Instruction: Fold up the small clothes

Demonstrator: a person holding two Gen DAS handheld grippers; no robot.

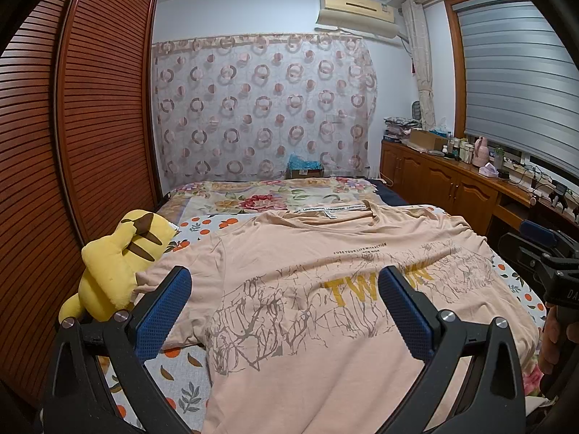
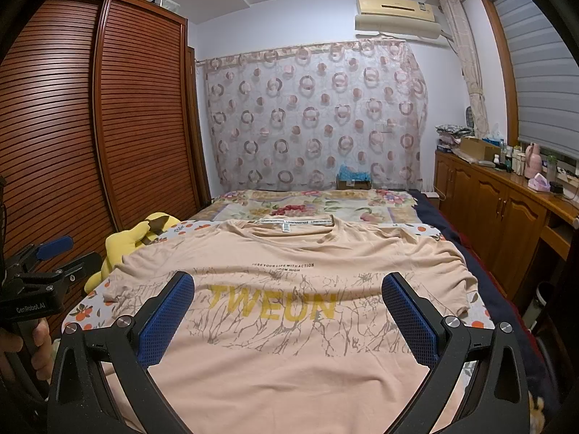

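Left wrist view: the left tool (image 1: 286, 303) hangs released, its blue pads spread wide above a peach T-shirt (image 1: 307, 325) lying flat, front up, on the bed (image 1: 188, 390). The shirt bears a grey branch print and yellow lettering; its collar lies at the far end from the tool. A yellow plush toy (image 1: 115, 271) sits just left of the tool, touching the shirt's sleeve. The right tool (image 1: 542, 256) shows at the right edge; its jaws cannot be told here.

Right wrist view: the right tool (image 2: 287, 303) is likewise released over the same T-shirt (image 2: 289, 354), "TWEUN" between its pads. A cardboard box (image 2: 353, 181) far ahead holds something blue.
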